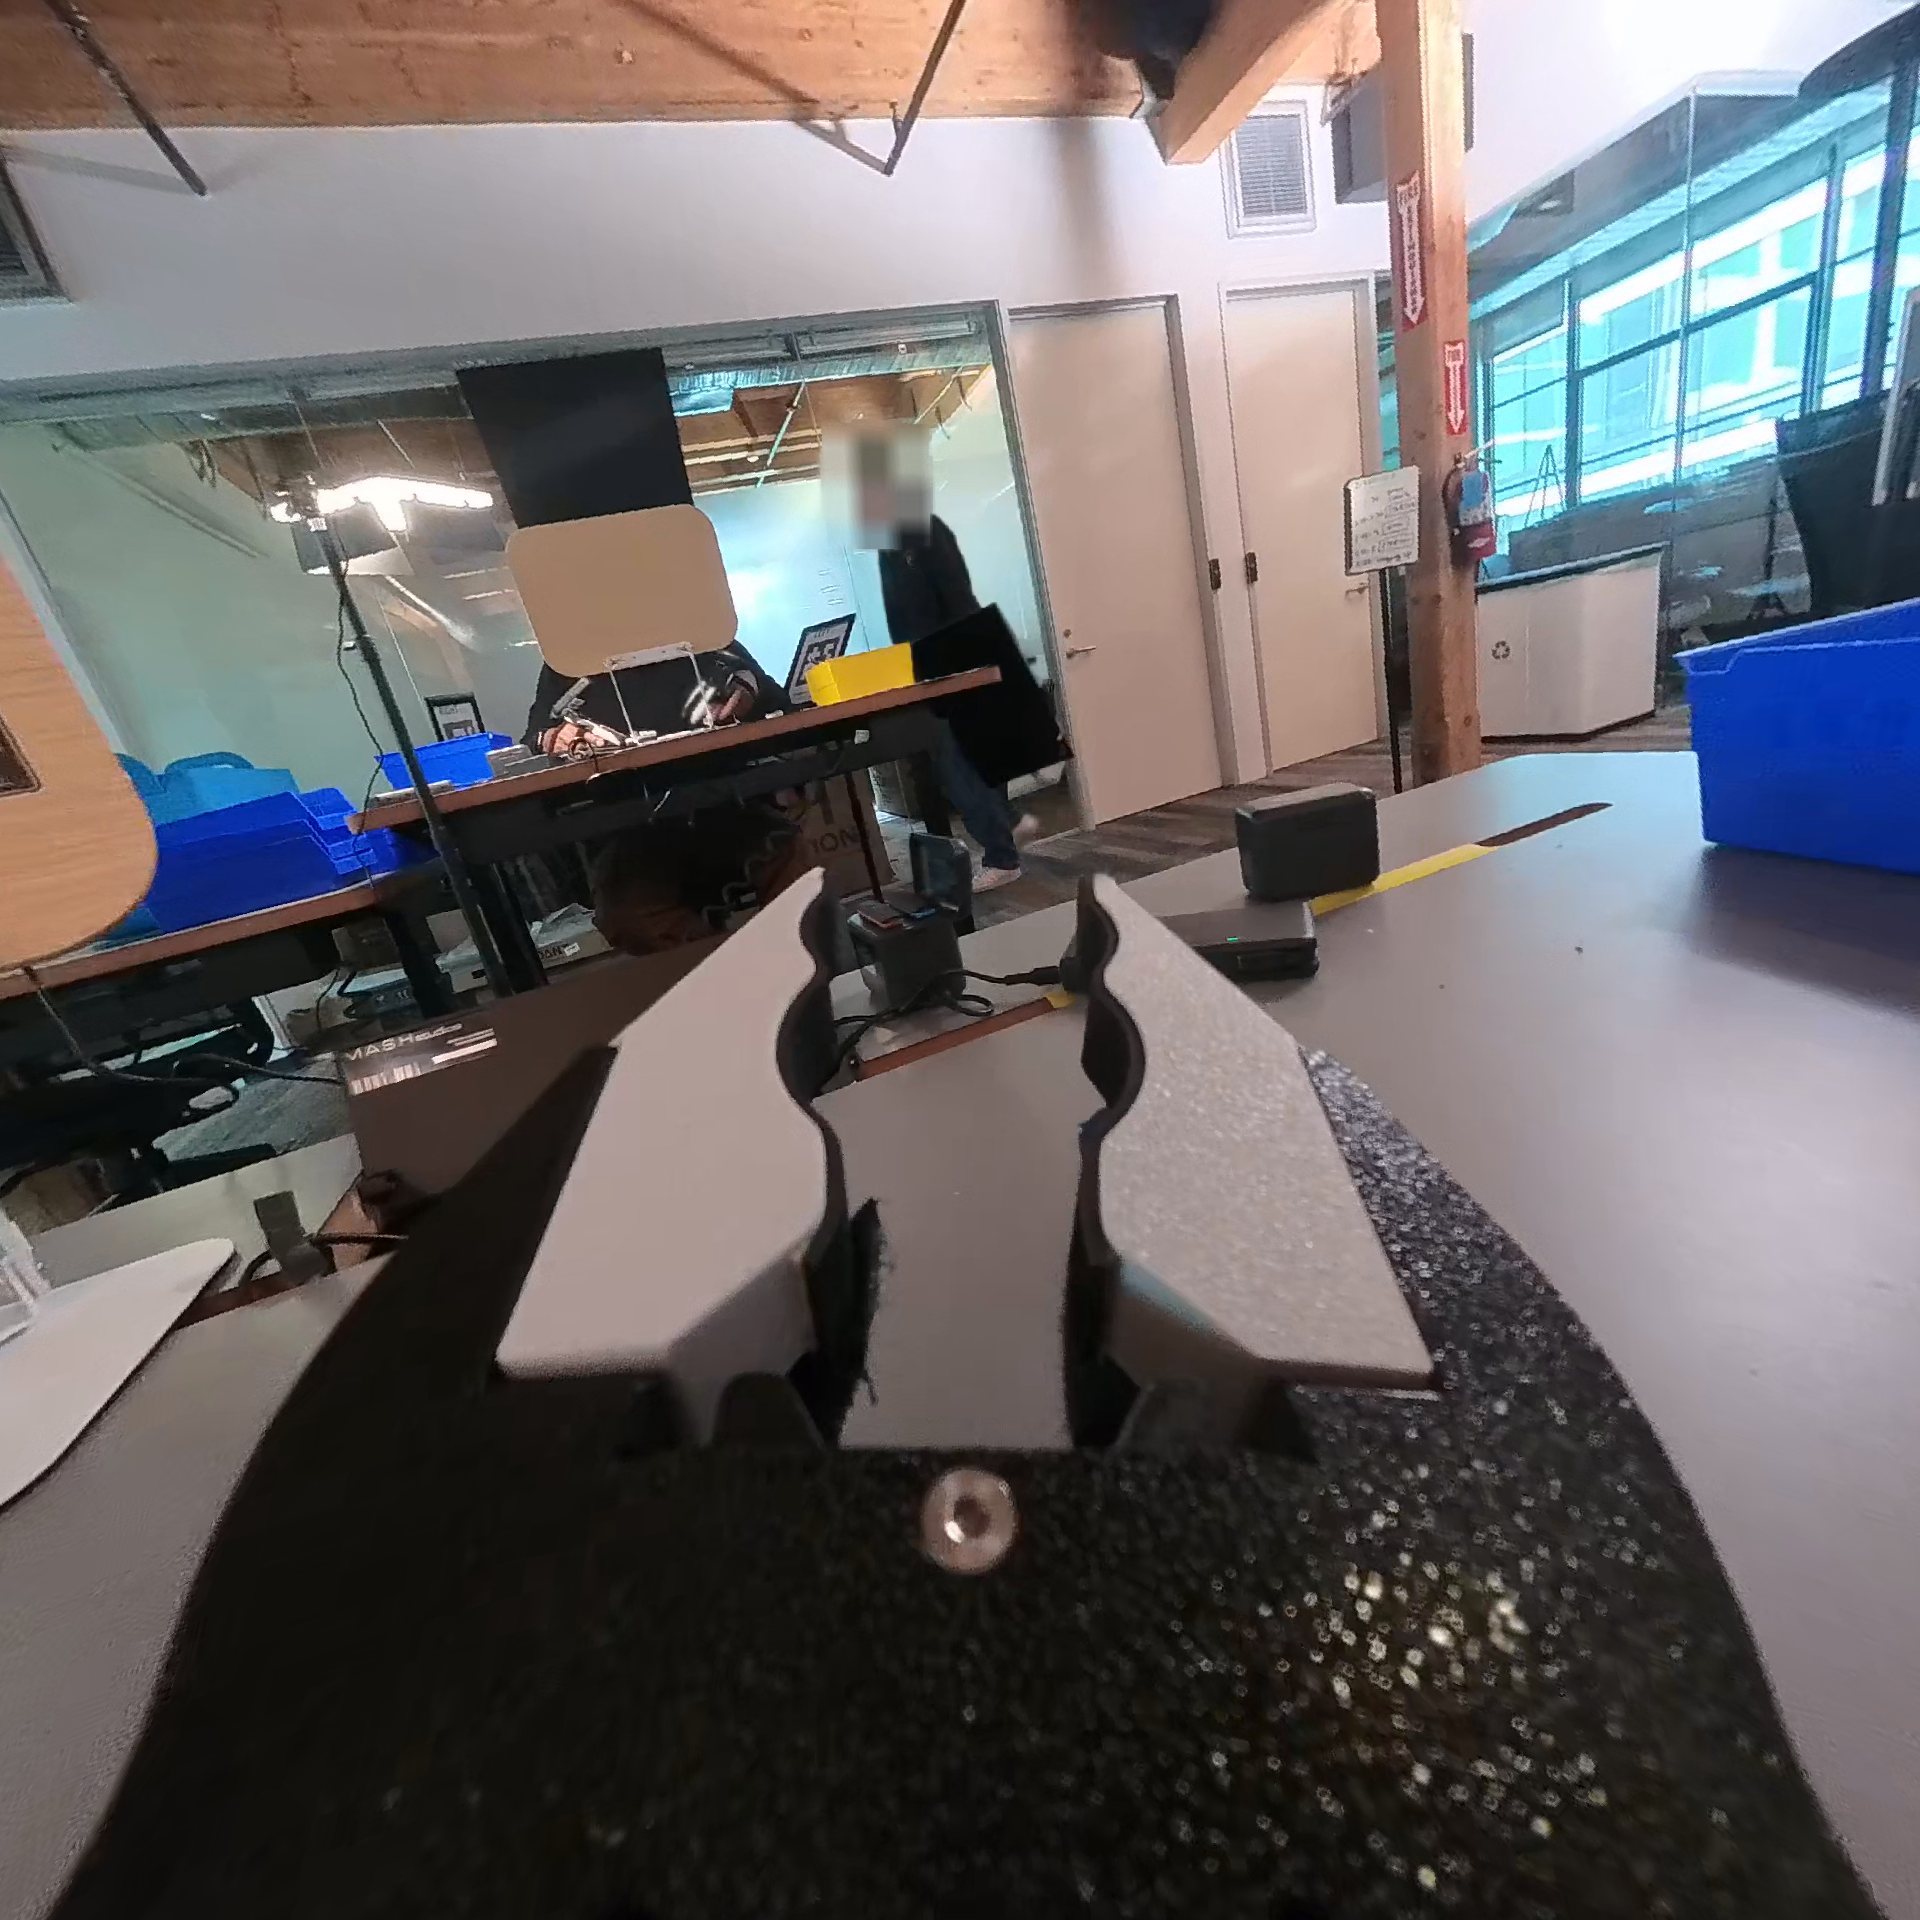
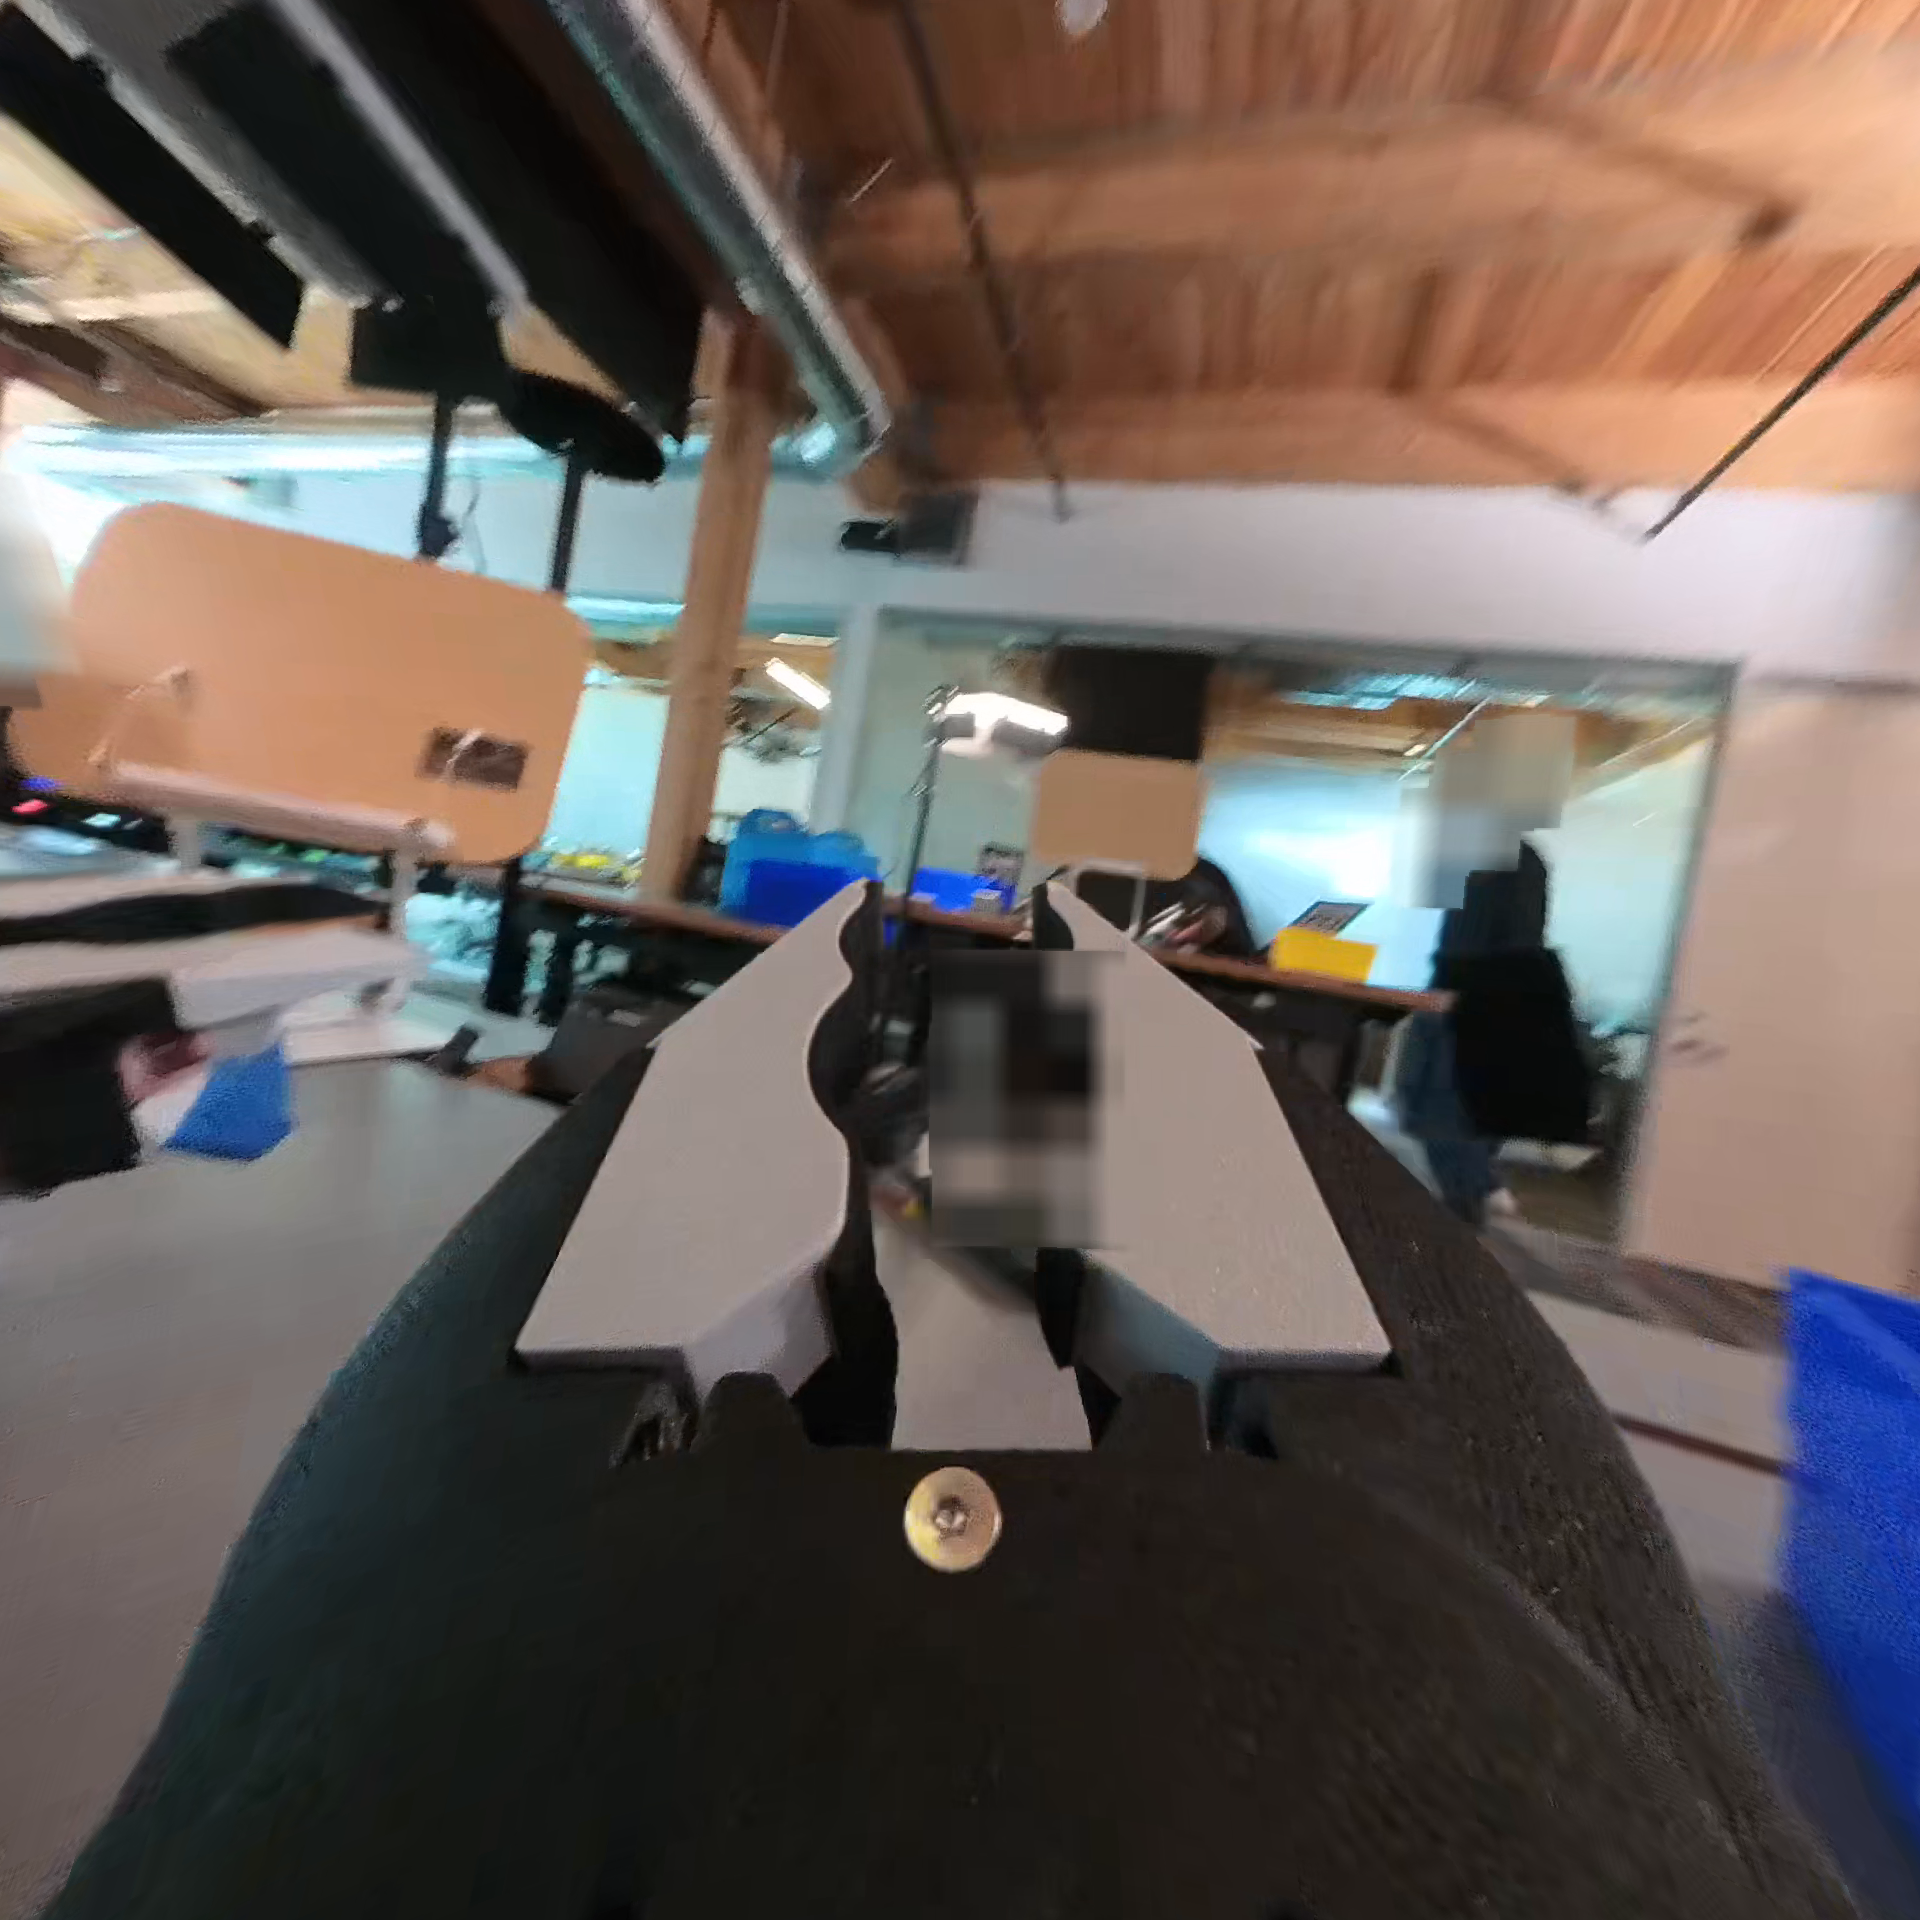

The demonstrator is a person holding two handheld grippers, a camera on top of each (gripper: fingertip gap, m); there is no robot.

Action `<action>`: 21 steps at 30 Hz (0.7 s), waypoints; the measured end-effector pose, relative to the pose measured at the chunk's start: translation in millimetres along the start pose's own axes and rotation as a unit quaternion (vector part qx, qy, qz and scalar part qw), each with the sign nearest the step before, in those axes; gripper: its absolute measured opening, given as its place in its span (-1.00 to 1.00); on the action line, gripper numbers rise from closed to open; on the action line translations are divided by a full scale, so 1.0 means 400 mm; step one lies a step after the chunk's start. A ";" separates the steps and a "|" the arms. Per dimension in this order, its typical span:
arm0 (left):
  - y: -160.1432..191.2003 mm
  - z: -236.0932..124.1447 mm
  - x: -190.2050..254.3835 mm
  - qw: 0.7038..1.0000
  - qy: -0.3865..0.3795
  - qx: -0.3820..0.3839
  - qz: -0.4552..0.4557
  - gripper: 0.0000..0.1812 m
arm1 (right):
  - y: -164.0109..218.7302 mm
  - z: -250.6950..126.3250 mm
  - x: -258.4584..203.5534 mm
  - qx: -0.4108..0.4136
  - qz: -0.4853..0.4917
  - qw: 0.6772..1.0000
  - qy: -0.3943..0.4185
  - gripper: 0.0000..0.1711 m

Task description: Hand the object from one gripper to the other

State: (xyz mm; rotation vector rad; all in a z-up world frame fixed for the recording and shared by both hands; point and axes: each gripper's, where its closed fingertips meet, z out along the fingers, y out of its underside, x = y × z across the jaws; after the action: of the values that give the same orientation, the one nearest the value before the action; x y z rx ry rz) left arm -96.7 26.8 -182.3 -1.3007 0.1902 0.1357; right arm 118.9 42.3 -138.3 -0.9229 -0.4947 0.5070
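left gripper parted, right gripper seemingly parted

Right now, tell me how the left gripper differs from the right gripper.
The left gripper points level across the grey table; the right gripper tilts up toward the wooden ceiling. The left gripper's base screw is silver; the right gripper's base screw is brass-coloured. The left gripper's view is sharp; the right gripper's is blurred. Both have grey fingers on black bodies, jaws apart.

Lettering on red post signs, whiteboard, black label.
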 end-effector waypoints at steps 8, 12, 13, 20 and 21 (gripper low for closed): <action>-0.005 -0.007 -0.021 1.000 -0.019 0.008 -0.019 -0.54 | 0.127 0.189 -0.181 -0.032 0.017 0.999 -0.030 -0.70; -0.005 -0.011 -0.033 0.999 -0.030 0.008 -0.018 -0.54 | 0.152 0.248 -0.239 -0.033 0.034 0.998 -0.036 -0.71; -0.006 -0.013 -0.037 0.999 -0.032 0.008 -0.017 -0.54 | 0.155 0.253 -0.254 -0.033 0.036 0.998 -0.048 -0.71; -0.098 -0.061 -0.097 0.996 -0.065 -0.013 0.065 -0.53 | 0.153 0.254 -0.258 -0.026 0.042 0.996 -0.080 -0.74; -0.131 -0.083 -0.124 0.994 -0.083 -0.019 0.062 -0.53 | 0.152 0.256 -0.254 -0.025 0.040 0.996 -0.079 -0.74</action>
State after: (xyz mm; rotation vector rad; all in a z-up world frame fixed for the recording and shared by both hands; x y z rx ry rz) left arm -136.5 -18.6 -130.8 -1.3086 0.1269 0.3523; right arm -33.3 74.9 -155.6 -0.9578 -0.6183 0.6452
